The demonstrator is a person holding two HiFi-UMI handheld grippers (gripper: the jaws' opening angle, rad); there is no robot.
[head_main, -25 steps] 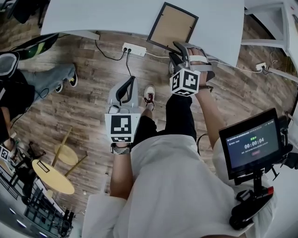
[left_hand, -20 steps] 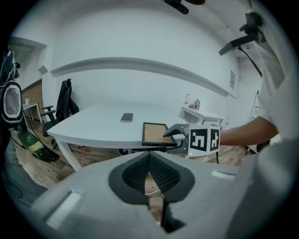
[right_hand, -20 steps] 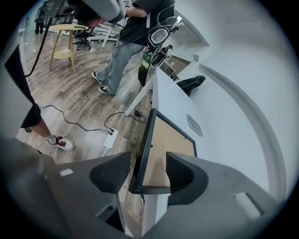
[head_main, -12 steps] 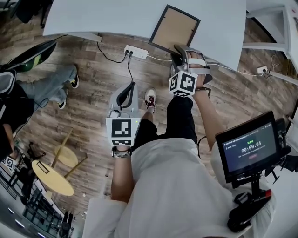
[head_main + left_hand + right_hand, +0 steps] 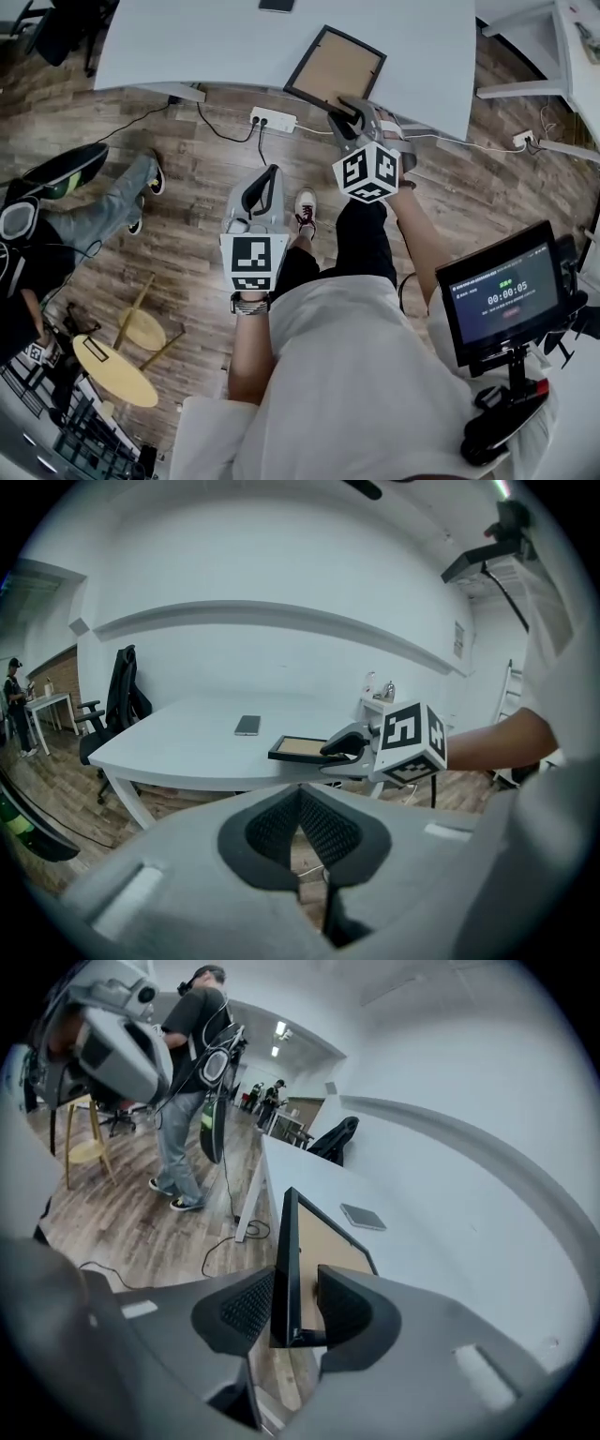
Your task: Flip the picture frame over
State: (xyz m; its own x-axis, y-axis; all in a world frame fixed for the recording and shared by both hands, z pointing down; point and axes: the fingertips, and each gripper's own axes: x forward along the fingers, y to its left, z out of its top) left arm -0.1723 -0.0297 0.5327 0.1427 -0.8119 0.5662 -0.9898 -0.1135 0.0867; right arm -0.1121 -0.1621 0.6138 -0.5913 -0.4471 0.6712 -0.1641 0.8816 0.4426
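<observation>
Nearest, a small screen on a mount is seen at the person's right side. The left hand-held gripper is held over the wooden floor, short of the bench. Its jaws are closed together and nothing is gripped between them.

Further out, the right hand-held gripper is reached over the near edge of the bench, towards its right end. Its jaws have just been closing, and they are now clamped at a narrowed width on the picture frame. The frame's near rim is held between the two pads: one pad is set against the black outer edge and the other against the brown backing board. The frame is placed by the near edge of the bench, right of the middle, with the backing board turned up and the black rim around it. Whether it rests flat on the bench cannot be told.

Beyond the frame, a phone is laid flat on the bench, well apart from the frame and towards the far edge. A white power strip is seen on the floor under the near edge. Off to the left, another person's legs are stretched over the floor, and a black office chair is parked at the far left corner of the bench.
</observation>
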